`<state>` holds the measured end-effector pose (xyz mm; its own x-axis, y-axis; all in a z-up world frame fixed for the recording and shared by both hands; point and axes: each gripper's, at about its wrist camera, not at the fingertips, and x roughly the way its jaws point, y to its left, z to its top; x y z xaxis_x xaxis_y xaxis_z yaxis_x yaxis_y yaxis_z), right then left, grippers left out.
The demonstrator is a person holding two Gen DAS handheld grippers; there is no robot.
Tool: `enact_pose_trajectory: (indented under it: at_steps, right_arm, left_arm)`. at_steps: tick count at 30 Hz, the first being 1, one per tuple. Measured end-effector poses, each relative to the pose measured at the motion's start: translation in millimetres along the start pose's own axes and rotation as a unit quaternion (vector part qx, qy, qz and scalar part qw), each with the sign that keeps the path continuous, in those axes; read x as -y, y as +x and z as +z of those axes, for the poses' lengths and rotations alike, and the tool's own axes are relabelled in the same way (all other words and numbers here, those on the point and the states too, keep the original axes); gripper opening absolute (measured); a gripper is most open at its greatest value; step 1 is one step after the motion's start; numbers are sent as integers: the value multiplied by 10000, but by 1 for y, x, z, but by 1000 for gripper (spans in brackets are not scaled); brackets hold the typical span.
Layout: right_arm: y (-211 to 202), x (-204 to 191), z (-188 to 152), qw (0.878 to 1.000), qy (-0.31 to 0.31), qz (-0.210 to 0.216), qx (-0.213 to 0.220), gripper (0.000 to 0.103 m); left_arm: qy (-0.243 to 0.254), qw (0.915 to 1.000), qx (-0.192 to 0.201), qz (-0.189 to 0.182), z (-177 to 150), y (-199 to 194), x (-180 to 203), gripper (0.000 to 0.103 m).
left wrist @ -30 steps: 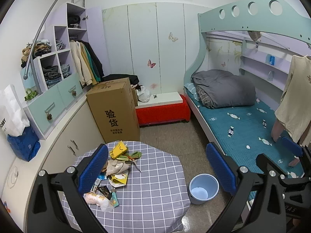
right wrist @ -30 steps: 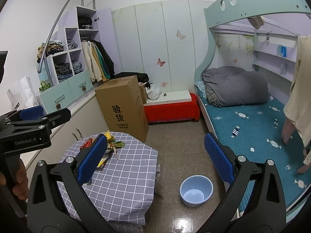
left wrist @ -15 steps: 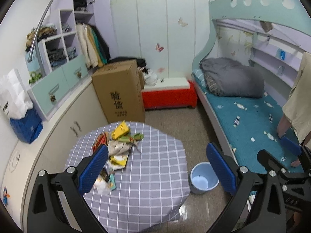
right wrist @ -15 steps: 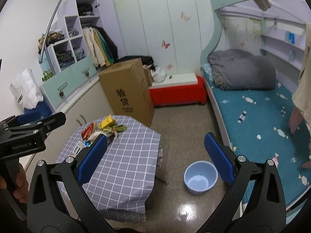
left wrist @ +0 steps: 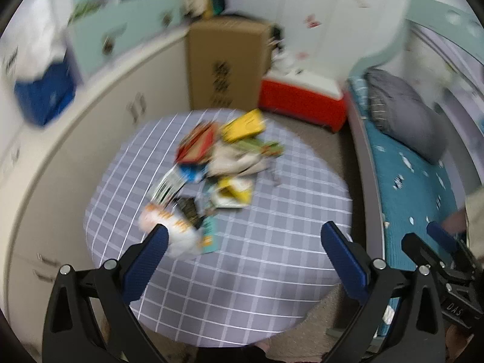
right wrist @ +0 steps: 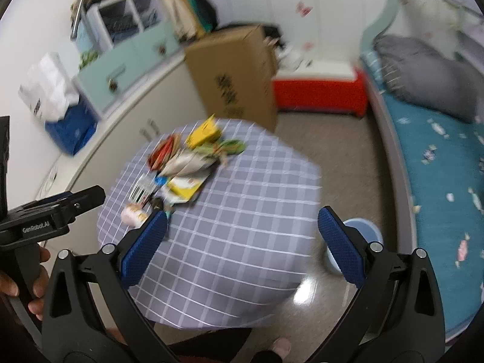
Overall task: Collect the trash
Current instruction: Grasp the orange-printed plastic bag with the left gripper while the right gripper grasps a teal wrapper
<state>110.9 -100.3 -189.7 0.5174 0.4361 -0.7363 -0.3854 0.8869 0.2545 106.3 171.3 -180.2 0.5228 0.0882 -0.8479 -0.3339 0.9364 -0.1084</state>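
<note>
A heap of trash (left wrist: 217, 169) (right wrist: 184, 169) lies on the left half of a round table with a grey checked cloth (left wrist: 257, 242) (right wrist: 242, 211): yellow, red and green wrappers, crumpled paper and a pale packet. My left gripper (left wrist: 242, 251) hangs open above the table's near part with nothing between its fingers. My right gripper (right wrist: 242, 242) is open and empty too, over the table's right side. A light blue bucket (right wrist: 367, 230) stands on the floor right of the table, partly behind my right finger. Both views are blurred.
A tall cardboard box (left wrist: 227, 63) (right wrist: 239, 75) and a red bench (left wrist: 302, 99) (right wrist: 320, 90) stand behind the table. A curved white cabinet (left wrist: 90, 115) runs along the left. A bed with a teal sheet (left wrist: 417, 181) (right wrist: 438, 163) fills the right. A hand (right wrist: 33, 281) holds the left gripper.
Both cameras have tilted down and moved in over the table, so the trash pile appears larger and nearer. Both grippers remain open.
</note>
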Motion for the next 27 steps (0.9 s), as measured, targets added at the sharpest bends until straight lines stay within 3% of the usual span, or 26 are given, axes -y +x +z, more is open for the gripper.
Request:
enact_pose_trajectory:
  at_steps: [4, 9, 14, 20, 21, 22, 23, 27]
  right_arm:
    - [59, -32, 3, 9983, 27, 250, -525, 96]
    - [123, -71, 0, 9933, -40, 371, -1095, 79]
    - [175, -96, -10, 9858, -33, 454, -1615, 57]
    - [214, -113, -19, 9780, 43, 587, -2003, 53]
    - [219, -116, -21, 9766, 54, 616, -2060, 51]
    - [225, -119, -23, 9751, 61, 636, -2122, 50]
    - [230, -121, -24, 9739, 71, 655, -2170, 47]
    - [245, -127, -27, 9703, 130, 702, -2312, 34]
  left_arm:
    - [-511, 9978, -413, -3, 1, 49, -60, 99]
    - [-1184, 9885, -938, -24, 0, 102, -119, 99]
    - [-1465, 9798, -1359, -39, -4, 150, -142, 99]
    - [-1524, 9755, -1578, -135, -2, 185, -157, 98]
    - [-1483, 9760, -1587, -132, -2, 189, -158, 95]
    - [-1435, 9765, -1600, -154, -2, 194, -159, 76]
    - [-1403, 9756, -1676, -204, -2, 199, -161, 67]
    - [-1367, 9747, -1698, -490, -3, 199, -166, 55]
